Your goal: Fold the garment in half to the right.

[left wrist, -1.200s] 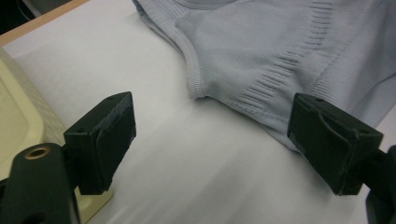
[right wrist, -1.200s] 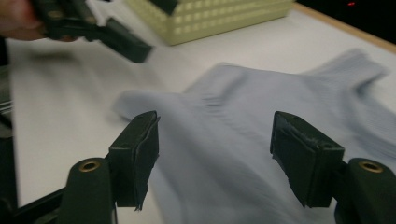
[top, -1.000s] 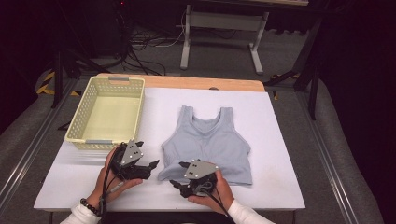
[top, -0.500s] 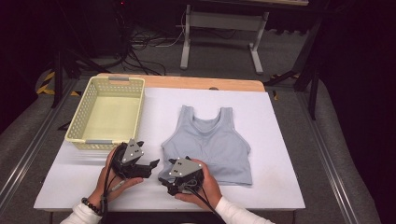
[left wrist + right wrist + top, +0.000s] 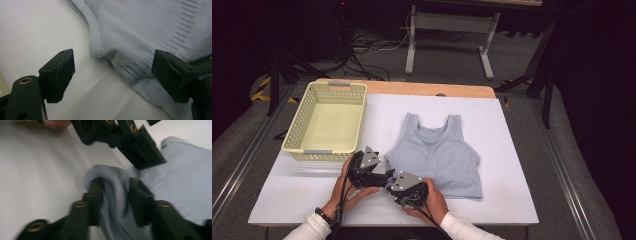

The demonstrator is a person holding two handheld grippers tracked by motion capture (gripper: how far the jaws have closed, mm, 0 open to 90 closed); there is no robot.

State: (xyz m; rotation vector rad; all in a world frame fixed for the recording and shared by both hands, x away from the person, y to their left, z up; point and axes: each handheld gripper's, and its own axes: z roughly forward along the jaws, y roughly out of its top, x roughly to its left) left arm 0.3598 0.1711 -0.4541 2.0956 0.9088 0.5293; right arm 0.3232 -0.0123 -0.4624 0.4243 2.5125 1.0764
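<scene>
One ribbed pale-blue crop top (image 5: 439, 157)

Ribbed grey cloth top (image 5: 439, 157) (matt); perforated cream plastic basket (image 5: 297, 127); smooth white table (image 5: 507, 150) with wood edge.

Your right gripper (image 5: 393, 184) is sliding left to the crop top's (image 5: 439, 157) lower corner. Its jaws are closing, bunching the hem between them.

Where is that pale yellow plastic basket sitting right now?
In the high view the pale yellow plastic basket sits at the table's far left, left of the light blue ribbed crop top and just beyond the left gripper.
</scene>
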